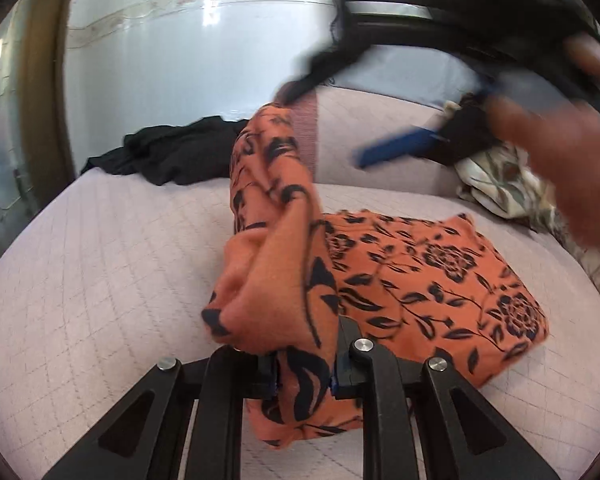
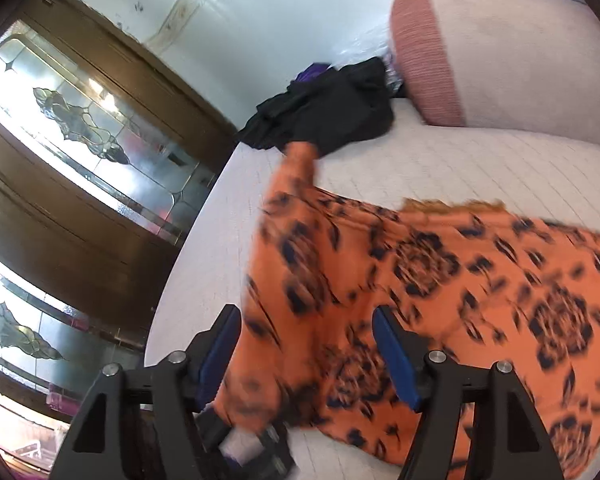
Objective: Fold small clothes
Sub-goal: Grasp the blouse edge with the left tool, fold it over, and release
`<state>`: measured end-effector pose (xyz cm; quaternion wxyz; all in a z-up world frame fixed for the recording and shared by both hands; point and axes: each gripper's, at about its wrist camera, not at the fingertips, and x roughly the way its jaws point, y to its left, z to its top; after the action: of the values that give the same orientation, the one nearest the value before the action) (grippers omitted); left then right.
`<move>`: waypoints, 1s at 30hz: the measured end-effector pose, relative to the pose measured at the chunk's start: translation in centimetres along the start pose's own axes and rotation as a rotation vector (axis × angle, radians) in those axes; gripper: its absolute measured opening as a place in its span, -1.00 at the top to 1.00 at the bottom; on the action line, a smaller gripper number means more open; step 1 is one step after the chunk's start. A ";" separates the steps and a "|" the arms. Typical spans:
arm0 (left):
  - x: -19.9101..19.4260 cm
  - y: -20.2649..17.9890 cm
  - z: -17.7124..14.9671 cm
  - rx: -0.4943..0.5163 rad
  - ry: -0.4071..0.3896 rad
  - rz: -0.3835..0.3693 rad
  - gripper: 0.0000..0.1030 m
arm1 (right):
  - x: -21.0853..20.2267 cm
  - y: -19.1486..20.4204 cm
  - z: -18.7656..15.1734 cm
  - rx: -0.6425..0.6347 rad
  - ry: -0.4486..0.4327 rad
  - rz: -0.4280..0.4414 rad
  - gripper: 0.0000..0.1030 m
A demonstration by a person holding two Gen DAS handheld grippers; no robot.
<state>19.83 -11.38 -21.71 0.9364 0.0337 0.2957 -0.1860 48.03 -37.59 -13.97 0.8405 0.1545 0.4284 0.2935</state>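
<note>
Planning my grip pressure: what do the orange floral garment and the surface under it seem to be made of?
Orange floral garment: looks like thin, soft matte knit or woven cloth; it bunches and drapes limply from the left gripper. Surface: pale quilted fabric, stitched diamond grid, probably padded.

My left wrist view sits low and close over the mattress (image 1: 100,260), facing the tiled wall (image 1: 180,60). My right wrist view hangs higher, tilted, glass doors (image 2: 80,120) at left. Both share the orange floral cloth (image 1: 420,280) mid-frame.

Black left gripper (image 1: 303,376) and right gripper (image 2: 306,354), blue-padded jaws, silver screws.
</note>
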 end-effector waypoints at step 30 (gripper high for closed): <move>8.5 -18.0 3.2 0.115 0.223 -0.427 0.34 | -7.1 -21.7 0.7 0.117 -0.161 -0.365 0.73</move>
<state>21.39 -31.40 -23.10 0.8340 0.0438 0.3865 -0.3913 53.18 -58.92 -20.18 0.9008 0.1461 0.3971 0.0975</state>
